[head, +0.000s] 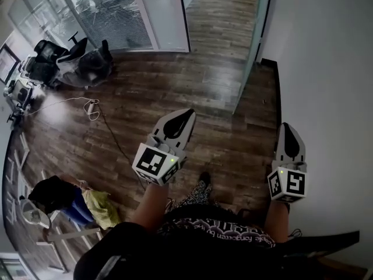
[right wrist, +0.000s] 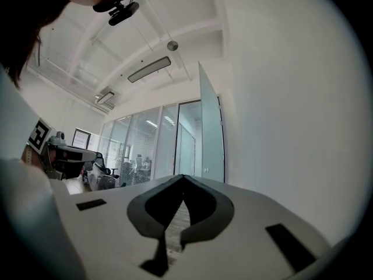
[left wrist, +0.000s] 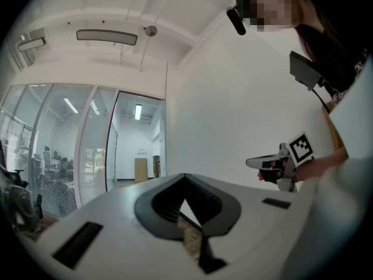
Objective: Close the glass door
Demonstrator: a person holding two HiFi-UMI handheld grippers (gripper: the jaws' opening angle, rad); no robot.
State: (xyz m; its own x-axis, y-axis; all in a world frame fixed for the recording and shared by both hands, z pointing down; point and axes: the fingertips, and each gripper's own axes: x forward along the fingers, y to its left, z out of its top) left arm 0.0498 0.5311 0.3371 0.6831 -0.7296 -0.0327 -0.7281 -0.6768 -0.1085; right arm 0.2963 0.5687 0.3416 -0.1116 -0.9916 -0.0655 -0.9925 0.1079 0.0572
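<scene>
L gripper (head: 185, 119) and R gripper (head: 288, 134) are both sitting fully closed, tips meeting, nothing btwn the jaws. Glass door (head: 253, 39) is standing open ahead, swung out from the white wall (head: 326, 69) at R, well apart from both grippers.

Risks:
- Closed tips are likely slipping on smooth glass if pushing at an angle.
- A hard shove is risking a slam.
- Floor cable (head: 111, 130) is lying to L, a trip hazard if stepping wide.
</scene>
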